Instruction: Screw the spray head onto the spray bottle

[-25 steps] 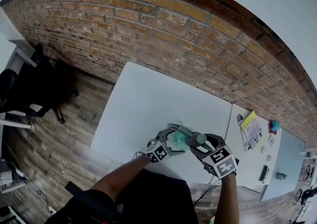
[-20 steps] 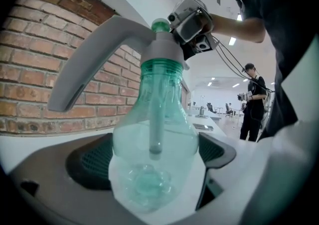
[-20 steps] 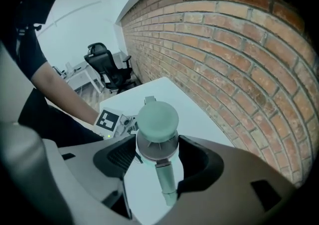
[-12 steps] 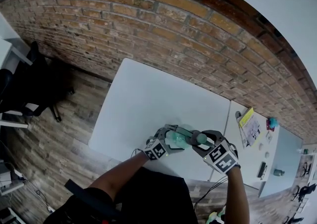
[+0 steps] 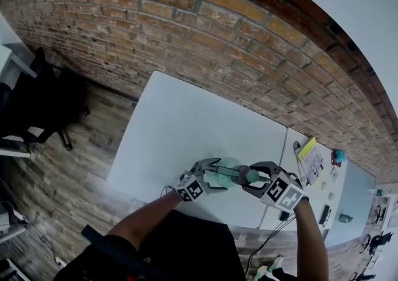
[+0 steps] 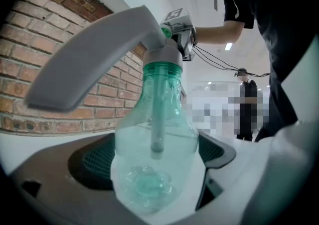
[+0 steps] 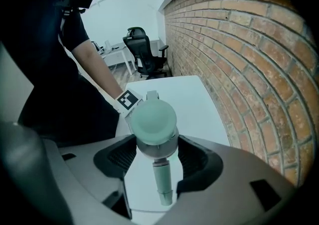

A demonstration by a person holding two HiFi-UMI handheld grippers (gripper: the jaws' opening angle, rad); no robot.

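Observation:
A clear green spray bottle (image 5: 224, 171) lies sideways above the near edge of the white table (image 5: 186, 118), held between both grippers. My left gripper (image 5: 208, 174) is shut on the bottle's body (image 6: 154, 139). In the left gripper view the grey spray head (image 6: 99, 55) and its green collar (image 6: 162, 64) sit on the bottle's neck, with the dip tube inside. My right gripper (image 5: 256, 177) is shut on the spray head (image 7: 157, 147), whose nozzle (image 7: 163, 184) points toward that gripper's camera. Beyond it the pale green bottle (image 7: 153, 118) shows end-on.
A brick wall (image 5: 205, 31) runs behind the table. A black office chair (image 5: 37, 99) stands on the wooden floor at the left. A second table (image 5: 357, 193) at the right carries a yellow booklet (image 5: 311, 152) and small items. A person (image 6: 246, 104) stands in the background.
The right gripper has turned a little around the spray head, and its marker cube has shifted right and lower. The left gripper still holds the bottle in about the same place.

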